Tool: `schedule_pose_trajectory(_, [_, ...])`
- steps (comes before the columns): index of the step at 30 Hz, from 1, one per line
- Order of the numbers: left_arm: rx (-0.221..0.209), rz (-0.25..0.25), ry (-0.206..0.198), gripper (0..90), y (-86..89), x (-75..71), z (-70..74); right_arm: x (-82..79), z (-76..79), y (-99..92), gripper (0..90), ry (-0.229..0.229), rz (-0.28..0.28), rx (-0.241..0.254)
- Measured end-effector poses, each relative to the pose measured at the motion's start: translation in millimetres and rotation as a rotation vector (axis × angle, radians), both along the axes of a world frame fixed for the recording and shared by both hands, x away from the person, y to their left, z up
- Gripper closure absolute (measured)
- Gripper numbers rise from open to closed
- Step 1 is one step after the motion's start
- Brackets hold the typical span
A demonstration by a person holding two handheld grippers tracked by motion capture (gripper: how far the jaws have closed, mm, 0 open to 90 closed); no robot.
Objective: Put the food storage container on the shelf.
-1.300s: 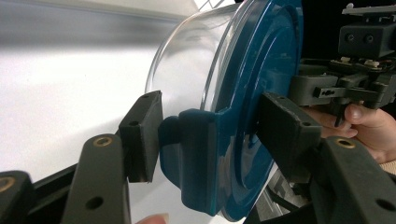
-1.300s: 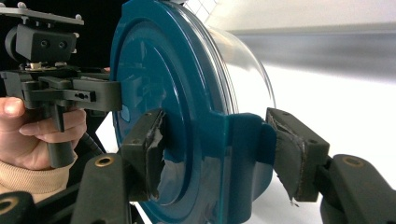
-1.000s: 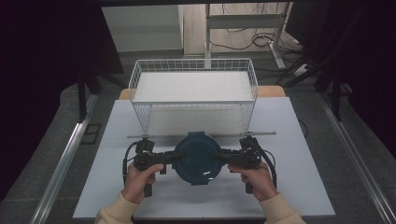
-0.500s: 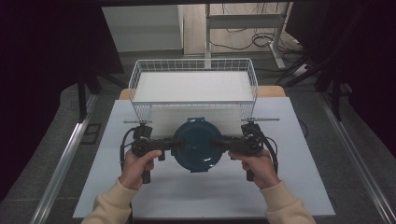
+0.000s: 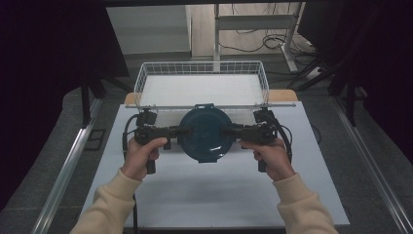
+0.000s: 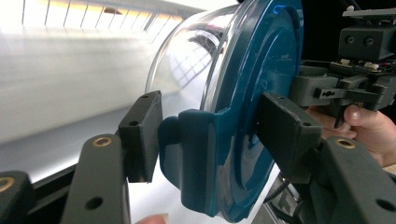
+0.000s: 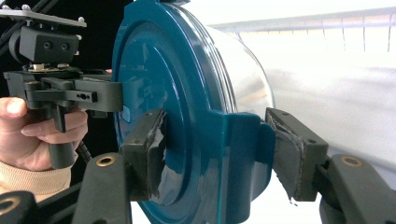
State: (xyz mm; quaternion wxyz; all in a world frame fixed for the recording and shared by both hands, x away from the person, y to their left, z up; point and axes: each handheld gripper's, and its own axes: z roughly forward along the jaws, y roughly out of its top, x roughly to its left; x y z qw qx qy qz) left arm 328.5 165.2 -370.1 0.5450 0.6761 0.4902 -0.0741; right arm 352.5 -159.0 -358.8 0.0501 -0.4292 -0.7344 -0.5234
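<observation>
A round container with a dark teal lid [image 5: 204,134] and a clear bowl hangs in the air over the white table [image 5: 219,195], just in front of the wire basket [image 5: 146,83]. My left gripper [image 5: 182,130] is shut on the lid's left side tab. My right gripper [image 5: 228,130] is shut on the opposite tab. In the left gripper view the teal tab [image 6: 201,154] sits between the pads of the left gripper [image 6: 210,135], with the clear bowl [image 6: 187,60] to the left. The right gripper [image 7: 215,149] clamps its tab [image 7: 243,154] the same way.
The white wire basket stands at the table's far edge with a white liner [image 5: 204,90] on its bottom. Metal rails [image 5: 63,170] run along both sides of the table. Desk legs and cables [image 5: 253,44] lie on the floor behind.
Both hands have lifted the container off the table and carried it away from the person toward the basket. The grips on its tabs have not changed.
</observation>
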Motion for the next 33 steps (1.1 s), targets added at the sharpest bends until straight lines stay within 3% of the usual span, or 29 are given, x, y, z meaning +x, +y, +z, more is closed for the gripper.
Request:
schedule_pose_trajectory(15, [-0.011, 0.003, -0.006, 41.5, 6.8, 19.4, 23.5, 21.1, 27.7, 6.7, 40.4, -0.022, 0.008, -0.009])
schedule_pose_trajectory(33, [0.011, 0.007, -0.048, 41.0, 10.4, 49.7, 65.9, 48.9, 65.6, 11.0, 40.4, -0.062, 0.008, 0.003])
